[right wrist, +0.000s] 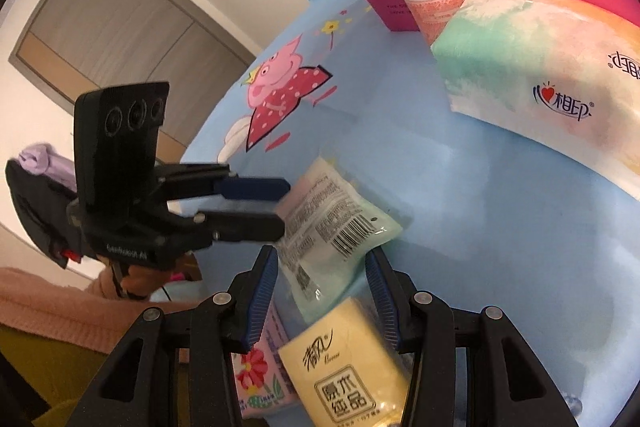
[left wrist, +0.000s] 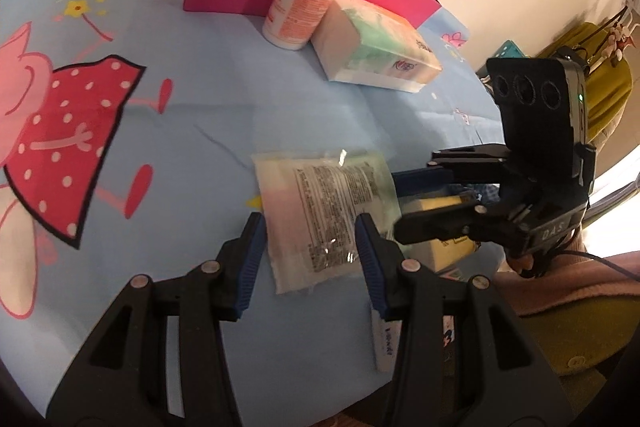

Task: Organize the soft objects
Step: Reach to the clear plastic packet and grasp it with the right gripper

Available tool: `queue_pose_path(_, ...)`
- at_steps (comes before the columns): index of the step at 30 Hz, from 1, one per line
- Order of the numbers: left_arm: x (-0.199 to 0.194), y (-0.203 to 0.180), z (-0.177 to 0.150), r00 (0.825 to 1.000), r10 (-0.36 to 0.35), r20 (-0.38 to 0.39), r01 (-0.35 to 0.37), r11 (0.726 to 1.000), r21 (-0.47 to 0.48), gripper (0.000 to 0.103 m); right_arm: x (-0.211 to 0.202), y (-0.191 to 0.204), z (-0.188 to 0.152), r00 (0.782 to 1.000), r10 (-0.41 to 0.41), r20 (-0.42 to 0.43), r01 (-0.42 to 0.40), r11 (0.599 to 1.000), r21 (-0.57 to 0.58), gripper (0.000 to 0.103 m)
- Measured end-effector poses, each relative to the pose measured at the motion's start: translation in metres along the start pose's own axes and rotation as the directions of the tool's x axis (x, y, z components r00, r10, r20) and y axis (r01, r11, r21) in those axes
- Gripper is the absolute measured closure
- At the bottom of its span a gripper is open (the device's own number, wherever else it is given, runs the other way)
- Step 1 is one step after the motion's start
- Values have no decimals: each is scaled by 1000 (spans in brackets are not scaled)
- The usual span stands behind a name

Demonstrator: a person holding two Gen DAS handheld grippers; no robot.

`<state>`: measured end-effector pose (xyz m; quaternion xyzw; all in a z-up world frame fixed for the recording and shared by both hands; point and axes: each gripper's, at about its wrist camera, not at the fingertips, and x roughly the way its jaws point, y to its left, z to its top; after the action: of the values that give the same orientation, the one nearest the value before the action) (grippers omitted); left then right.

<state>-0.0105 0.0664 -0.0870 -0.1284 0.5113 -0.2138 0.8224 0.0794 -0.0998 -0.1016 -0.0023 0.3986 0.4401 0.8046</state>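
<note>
3 small tissue packs: pastel pack (left wrist: 326,215) flat between spread left gripper (left wrist: 310,247), untouched; yellow pack (right wrist: 348,359) between right gripper (right wrist: 322,287), contact unclear; pink pack (right wrist: 256,375) at table edge, 7 o'clock. 1 big pack (right wrist: 552,75) at 1 o'clock; cloth (right wrist: 460,207) between bare.

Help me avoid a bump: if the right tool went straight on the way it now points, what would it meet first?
Most likely the yellow tissue pack, lying between the open fingers of the right tool. Just beyond lies the pastel tissue packet, then blue sheet. Depth is hard to judge here.
</note>
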Motion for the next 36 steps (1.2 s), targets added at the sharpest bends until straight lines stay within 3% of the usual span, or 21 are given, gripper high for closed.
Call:
queue_pose_path(7, 5, -1, 4, 999, -40, 6, 40, 999, -5, 55, 2, -8, 8, 998, -25, 61, 23, 999, 46, 60)
queue_pose_path(11, 5, 0, 5, 999, -38, 7, 38, 999, 2, 55, 3, -12, 8, 994, -81, 68, 79, 996, 45, 82)
queue_pose_path(20, 5, 8, 13, 999, -37, 2, 37, 999, -14, 54, -9, -6, 6, 984, -111, 140, 116, 993, -30, 85)
queue_pose_path(24, 10, 2, 19, 998, -66, -1, 66, 998, 8, 41, -16, -1, 5, 980, -113, 162, 126, 989, -72, 86)
queue_pose_path(28, 14, -2, 24, 996, -94, -4, 94, 996, 5, 41, -17, 0, 5, 980, -108, 167, 122, 989, -78, 87)
queue_pose_path(31, 13, -6, 27, 997, -70, 7, 70, 997, 15, 49, -22, -1, 7, 979, -109, 172, 122, 990, -68, 87)
queue_pose_path(36, -4, -13, 38, 995, -72, 63, 69, 997, 37, 54, -41, -1, 14, 974, -91, 208, 105, 993, -59, 87)
